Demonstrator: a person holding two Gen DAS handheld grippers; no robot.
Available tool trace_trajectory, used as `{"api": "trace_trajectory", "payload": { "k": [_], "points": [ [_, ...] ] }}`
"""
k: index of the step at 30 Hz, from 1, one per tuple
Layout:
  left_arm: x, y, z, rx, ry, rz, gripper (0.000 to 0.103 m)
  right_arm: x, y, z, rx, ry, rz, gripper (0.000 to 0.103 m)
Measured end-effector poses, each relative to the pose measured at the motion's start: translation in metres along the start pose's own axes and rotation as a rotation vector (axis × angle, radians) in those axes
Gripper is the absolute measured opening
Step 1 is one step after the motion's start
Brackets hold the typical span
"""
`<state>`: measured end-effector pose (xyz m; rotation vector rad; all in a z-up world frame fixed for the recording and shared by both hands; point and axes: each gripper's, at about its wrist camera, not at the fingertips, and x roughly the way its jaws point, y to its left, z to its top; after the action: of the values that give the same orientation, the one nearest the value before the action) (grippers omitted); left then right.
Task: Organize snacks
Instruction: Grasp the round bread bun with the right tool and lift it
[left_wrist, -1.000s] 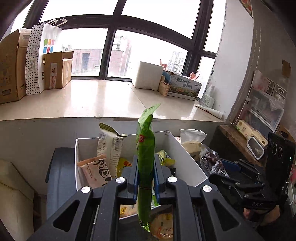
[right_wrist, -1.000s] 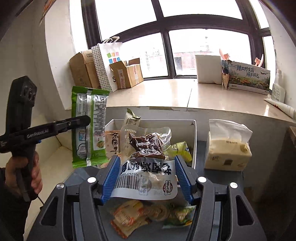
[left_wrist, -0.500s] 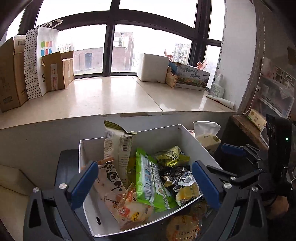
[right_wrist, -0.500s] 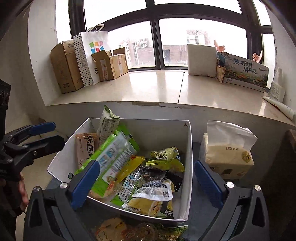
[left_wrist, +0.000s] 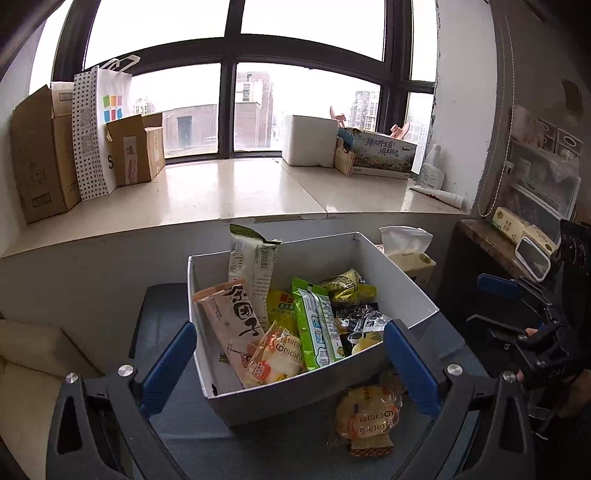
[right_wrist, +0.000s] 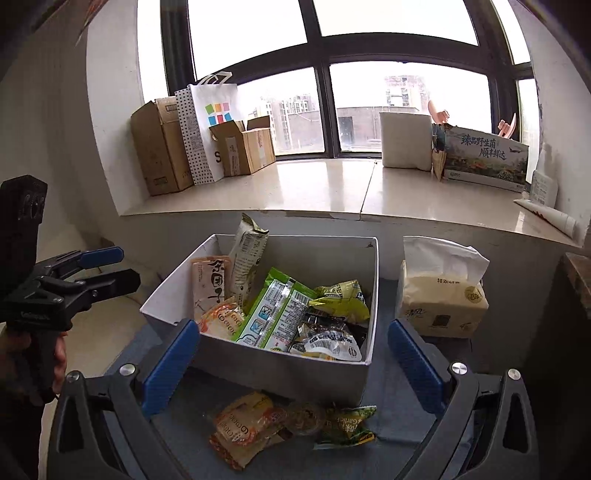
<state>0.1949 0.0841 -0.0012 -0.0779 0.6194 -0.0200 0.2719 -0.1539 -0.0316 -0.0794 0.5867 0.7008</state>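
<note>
A white box (left_wrist: 406, 291) (right_wrist: 372, 295) on a grey surface holds several snack packets. Among them a long green packet (left_wrist: 317, 325) (right_wrist: 277, 314) lies slanted, and beside it a dark packet with a white label (left_wrist: 364, 321) (right_wrist: 325, 341). My left gripper (left_wrist: 290, 328) hangs open before the box's near corner, nothing between its fingers; it also shows at the left edge of the right wrist view (right_wrist: 110, 267). My right gripper (right_wrist: 293, 325) stands open before the box's front wall, empty too. Loose in front of the box lie a round cake packet (left_wrist: 369, 413) (right_wrist: 247, 424) and a green packet (right_wrist: 343, 424).
A tissue pack (right_wrist: 443, 295) (left_wrist: 410, 254) stands right of the box. On the windowsill behind are cardboard boxes (right_wrist: 159, 147), a dotted paper bag (right_wrist: 207, 129), a white block (right_wrist: 406, 140) and a printed carton (right_wrist: 484, 158). A wooden shelf (left_wrist: 491, 240) is at the right.
Both grippers opened. The green packet left my left gripper and the dark packet left my right one; both now lie in the box. Both grippers drew back a little.
</note>
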Motion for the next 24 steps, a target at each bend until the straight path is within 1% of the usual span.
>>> {"api": "trace_trajectory", "payload": {
  "k": [2,4,6,8,11,14,16,18,21,24],
  "points": [
    [-0.015,-0.001,-0.015,-0.014,-0.013,-0.002,0.103,-0.016,0.011,-0.015,-0.01,-0.008,0.006,0.103],
    [-0.026,-0.003,-0.03,-0.037,0.0,-0.027,0.103,-0.027,0.02,-0.033,-0.008,0.002,0.025,0.103],
    [-0.036,-0.007,-0.048,-0.061,0.011,-0.04,0.103,-0.034,0.028,-0.052,0.008,0.024,0.053,0.103],
    [-0.046,-0.014,-0.068,-0.062,0.028,-0.066,0.103,-0.036,0.035,-0.071,0.024,0.055,0.05,0.103],
    [-0.059,-0.022,-0.096,-0.073,0.038,-0.099,0.103,-0.03,0.047,-0.097,0.037,0.094,0.033,0.103],
    [-0.068,-0.024,-0.111,-0.082,0.048,-0.115,0.103,-0.014,0.056,-0.115,0.051,0.145,0.035,0.103],
    [-0.071,-0.024,-0.116,-0.08,0.052,-0.127,0.103,0.0,0.063,-0.121,0.037,0.191,0.018,0.103],
    [-0.074,-0.022,-0.12,-0.081,0.048,-0.119,0.103,0.01,0.074,-0.123,-0.022,0.199,0.001,0.103],
    [-0.072,-0.015,-0.123,-0.105,0.067,-0.126,0.103,0.028,0.09,-0.121,-0.168,0.205,-0.062,0.103],
    [-0.069,-0.01,-0.128,-0.124,0.082,-0.128,0.103,0.048,0.095,-0.116,-0.227,0.233,-0.04,0.103]
  ]
}}
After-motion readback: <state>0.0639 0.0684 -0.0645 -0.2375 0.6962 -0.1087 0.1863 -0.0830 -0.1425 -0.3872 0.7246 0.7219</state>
